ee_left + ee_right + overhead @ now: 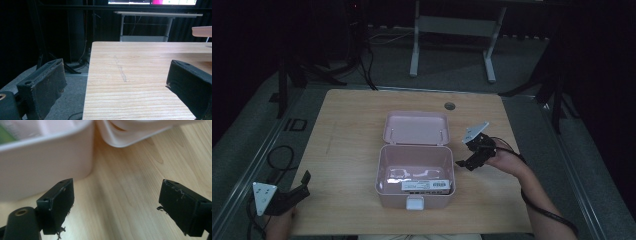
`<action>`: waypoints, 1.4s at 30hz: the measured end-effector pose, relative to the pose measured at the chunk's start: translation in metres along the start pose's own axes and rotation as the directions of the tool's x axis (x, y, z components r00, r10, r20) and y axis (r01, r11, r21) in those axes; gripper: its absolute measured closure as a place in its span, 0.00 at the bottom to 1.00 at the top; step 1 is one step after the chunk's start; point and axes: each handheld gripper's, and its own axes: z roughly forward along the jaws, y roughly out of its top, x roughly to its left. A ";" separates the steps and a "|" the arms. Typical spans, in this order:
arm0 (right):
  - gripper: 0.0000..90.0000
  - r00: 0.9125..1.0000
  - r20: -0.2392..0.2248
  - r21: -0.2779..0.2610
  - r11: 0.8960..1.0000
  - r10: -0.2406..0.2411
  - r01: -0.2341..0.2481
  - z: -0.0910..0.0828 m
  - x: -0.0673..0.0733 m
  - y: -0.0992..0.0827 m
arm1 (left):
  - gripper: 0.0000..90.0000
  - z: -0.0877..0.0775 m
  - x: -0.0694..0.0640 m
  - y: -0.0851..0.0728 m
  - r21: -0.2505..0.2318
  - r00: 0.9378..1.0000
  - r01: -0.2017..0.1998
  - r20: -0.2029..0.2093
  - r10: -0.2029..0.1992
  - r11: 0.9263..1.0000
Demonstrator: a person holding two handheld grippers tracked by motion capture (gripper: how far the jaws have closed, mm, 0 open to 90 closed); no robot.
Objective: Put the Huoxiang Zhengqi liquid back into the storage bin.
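A pink box (pixel 415 175) sat at frame centre on the table (pixel 347 150), its lid (pixel 416 127) thrown back toward the top, a labelled item (pixel 426 186) lying crosswise inside, while the right gripper (pixel 468 164) stood spread just beside its right wall and the left gripper (pixel 301 186) stood spread at lower left, nothing between.

The left gripper (pixel 297 192) sits at seven o'clock in the high view, jaws spread wide with nothing between them, pointing toward two o'clock, the left hand (pixel 279 220) gripping it from below. The right gripper (pixel 468 164), at three o'clock, points toward nine, its jaws likewise parted and empty, the right hand (pixel 507 161) and forearm reaching in from five o'clock.
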 end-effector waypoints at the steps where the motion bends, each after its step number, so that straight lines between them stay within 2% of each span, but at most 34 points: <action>1: 0.14 1.000 0.000 0.000 1.000 0.000 0.000 0.000 0.000 0.000 | 0.03 0.000 0.000 0.000 0.000 1.000 0.000 0.000 0.000 1.000; 2: 0.13 0.999 0.022 -0.025 0.999 0.025 -0.024 0.010 -0.001 -0.006 | 0.03 0.000 0.000 0.000 0.000 1.000 -0.001 0.000 0.001 1.000; 3: 0.13 0.999 0.022 -0.025 0.999 0.025 -0.024 0.010 -0.001 -0.006 | 0.03 0.000 0.000 0.000 0.000 1.000 0.000 0.001 0.000 1.000; 4: 0.13 0.997 0.047 -0.060 0.996 0.068 -0.065 0.019 -0.003 -0.012 | 0.03 0.000 0.000 0.000 0.000 1.000 0.000 0.000 0.000 1.000; 5: 0.13 0.997 0.047 -0.060 0.996 0.068 -0.065 0.019 -0.003 -0.012 | 0.03 0.000 0.000 0.000 0.000 1.000 0.000 0.000 0.000 1.000; 6: 0.13 0.992 0.064 -0.096 0.990 0.109 -0.102 0.028 -0.006 -0.019 | 0.03 0.000 0.000 0.000 0.000 1.000 0.000 0.001 0.000 1.000; 7: 0.13 0.992 0.064 -0.096 0.990 0.109 -0.102 0.028 -0.006 -0.019 | 0.03 0.000 0.000 0.000 0.000 1.000 0.001 0.000 -0.001 1.000; 9: 0.13 0.989 0.057 -0.105 0.986 0.139 -0.133 0.035 -0.007 -0.024 | 0.03 0.000 0.000 0.000 -0.001 1.000 0.000 0.000 0.000 1.000; 12: 0.13 0.985 0.070 -0.106 0.983 0.160 -0.152 0.040 -0.007 -0.030 | 0.03 0.000 0.000 0.000 -0.001 1.000 0.000 0.001 0.000 1.000; 13: 0.13 0.981 0.092 -0.110 0.981 0.168 -0.158 0.044 -0.007 -0.035 | 0.03 0.000 0.000 0.000 -0.001 1.000 0.001 0.001 -0.001 1.000; 14: 0.12 0.972 0.121 -0.119 0.975 0.201 -0.187 0.048 -0.007 -0.044 | 0.03 0.000 0.000 0.000 -0.001 1.000 0.000 0.001 0.000 1.000; 15: 0.12 0.968 0.129 -0.126 0.972 0.213 -0.197 0.049 -0.008 -0.047 | 0.03 0.000 0.000 0.000 -0.001 1.000 0.000 0.002 0.000 1.000; 17: 0.12 0.954 0.148 -0.153 0.959 0.263 -0.240 0.050 -0.010 -0.055 | 0.03 0.000 0.000 0.000 -0.001 1.000 0.000 0.001 0.000 1.000; 18: 0.12 0.940 0.167 -0.174 0.947 0.299 -0.270 0.049 -0.010 -0.059 | 0.03 0.000 0.000 0.000 -0.001 1.000 0.000 0.001 0.000 1.000; 20: 0.12 0.918 0.188 -0.207 0.928 0.349 -0.310 0.047 -0.012 -0.067 | 0.03 0.000 0.000 0.000 -0.001 1.000 0.000 0.001 0.000 1.000; 21: 0.12 0.905 0.198 -0.227 0.915 0.378 -0.332 0.046 -0.013 -0.071 | 0.03 0.000 0.000 0.000 -0.001 1.000 -0.001 0.001 0.001 1.000; 23: 0.12 0.881 0.223 -0.257 0.897 0.418 -0.361 0.043 -0.015 -0.080 | 0.03 0.000 0.000 0.000 0.000 1.000 -0.001 0.000 0.001 1.000; 24: 0.12 0.872 0.224 -0.269 0.887 0.436 -0.375 0.042 -0.017 -0.084 | 0.03 0.000 0.000 0.000 -0.001 1.000 0.000 0.000 0.000 1.000; 30: 0.12 0.837 0.286 -0.285 0.876 0.466 -0.391 0.033 -0.019 -0.103 | 0.03 0.000 0.000 0.000 0.000 1.000 0.001 0.000 -0.001 1.000; 33: 0.12 0.806 0.329 -0.313 0.863 0.491 -0.398 0.026 -0.019 -0.110 | 0.03 0.000 0.000 0.000 -0.001 1.000 0.001 -0.002 -0.001 1.000; 38: 0.12 0.771 0.354 -0.332 0.842 0.530 -0.426 0.021 -0.020 -0.120 | 0.03 0.000 0.000 0.000 0.000 1.000 0.002 -0.002 -0.002 1.000; 39: 0.12 0.760 0.365 -0.335 0.837 0.538 -0.432 0.020 -0.020 -0.121 | 0.03 0.000 0.000 0.000 -0.001 1.000 0.002 -0.002 -0.002 1.000; 40: 0.12 0.744 0.377 -0.338 0.830 0.552 -0.444 0.019 -0.020 -0.123 | 0.03 0.000 0.000 0.000 -0.001 1.000 0.002 -0.002 -0.002 1.000; 42: 0.12 0.696 0.398 -0.360 0.800 0.597 -0.480 0.017 -0.021 -0.129 | 0.03 0.000 0.000 0.000 -0.002 1.000 0.001 -0.002 -0.001 1.000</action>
